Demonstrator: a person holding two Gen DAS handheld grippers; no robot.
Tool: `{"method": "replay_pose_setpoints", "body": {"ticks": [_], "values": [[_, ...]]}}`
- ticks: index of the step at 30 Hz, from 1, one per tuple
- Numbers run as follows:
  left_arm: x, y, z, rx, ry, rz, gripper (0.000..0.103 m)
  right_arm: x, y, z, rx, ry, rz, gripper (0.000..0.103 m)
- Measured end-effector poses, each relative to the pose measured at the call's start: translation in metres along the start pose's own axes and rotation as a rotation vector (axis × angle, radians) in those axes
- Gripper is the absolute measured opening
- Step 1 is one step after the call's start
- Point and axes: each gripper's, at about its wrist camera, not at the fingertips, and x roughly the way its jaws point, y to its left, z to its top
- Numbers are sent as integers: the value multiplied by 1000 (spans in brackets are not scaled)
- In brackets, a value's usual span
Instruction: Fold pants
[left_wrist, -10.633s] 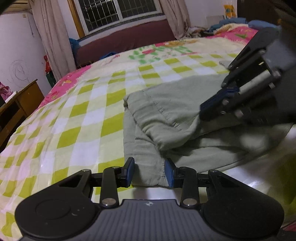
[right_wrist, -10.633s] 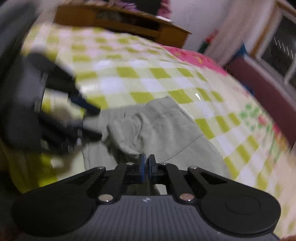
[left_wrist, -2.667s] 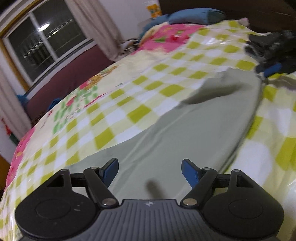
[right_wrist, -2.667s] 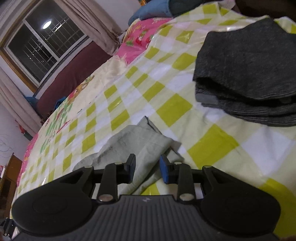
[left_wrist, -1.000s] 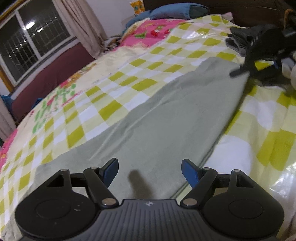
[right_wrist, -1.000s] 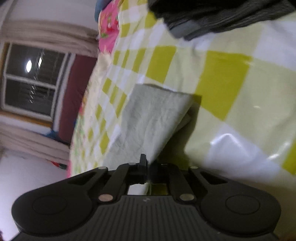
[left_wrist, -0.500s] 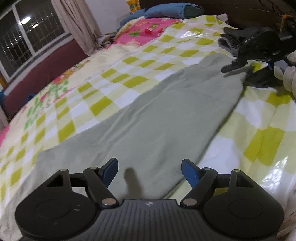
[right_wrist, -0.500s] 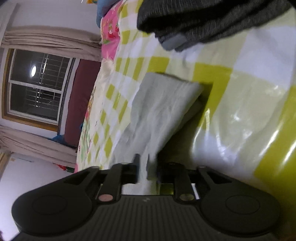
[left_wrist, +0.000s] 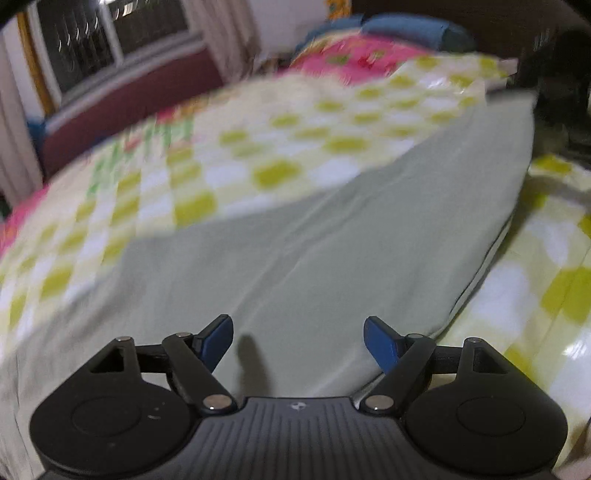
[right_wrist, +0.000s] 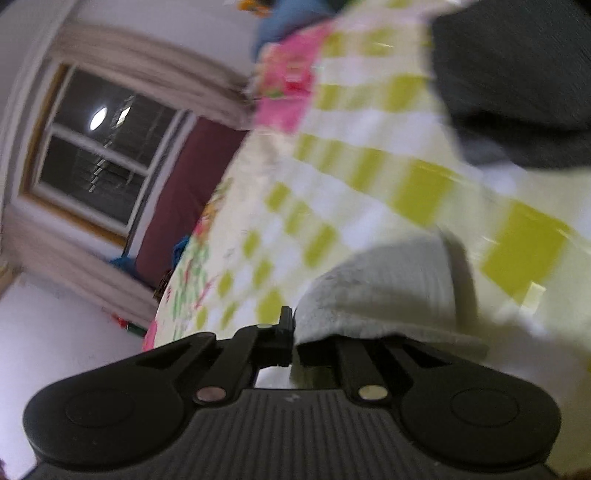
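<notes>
**Desk:** What does the left wrist view show?

**Photographer:** The sage-green pants (left_wrist: 314, 236) lie smoothed out on a bed (left_wrist: 258, 147) covered in a green-and-white check, running from 7 o'clock up to 1 o'clock. The left hand-held gripper (left_wrist: 298, 338) hangs over the near end with its jaws wide apart, a touch wider than half a second ago, and nothing between them but the cloth lying below.

**Desk:** And the right?

**Photographer:** The right hand-held gripper (right_wrist: 293, 334) has its jaws together, clamped on the cuff end of the pants (right_wrist: 384, 291). Half a second ago the jaws had parted briefly; they have since closed again on the cloth. The cuff now rides up off the bed, draped over the right finger, where a second ago it lay lower against the check. A folded dark garment (right_wrist: 517, 81) sits at 1 o'clock, apart from the cuff.

**Desk:** What does that mean for the fold?

**Photographer:** It reads as a re-grip to get a firmer bite, then the start of the lift. My judgement: the leg end is about to be carried toward the waist end for the first lengthwise fold, which is not yet made.
</notes>
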Motion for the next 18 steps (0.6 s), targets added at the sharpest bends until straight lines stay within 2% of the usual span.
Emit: {"method": "replay_pose_setpoints", "body": {"ticks": [1,4,8,11,15,18], "values": [[2,5,-4,-19,21,-4,92,5,19,-4,-53,14,7,5],[-13,22,-11,-85,17,-25,92,26,82,-27,-237,81,43,5],[-42,54,-26,-147,-29,39,92,61,171,-84,-507,186,113,5],[-58,84,-47,-208,-24,107,92,89,232,-147,-737,261,172,5],[-71,120,-82,-308,-6,192,92,119,285,-245,-1019,380,249,5],[-84,151,-100,-470,-31,159,92,140,294,-315,-1190,479,255,5]]}}
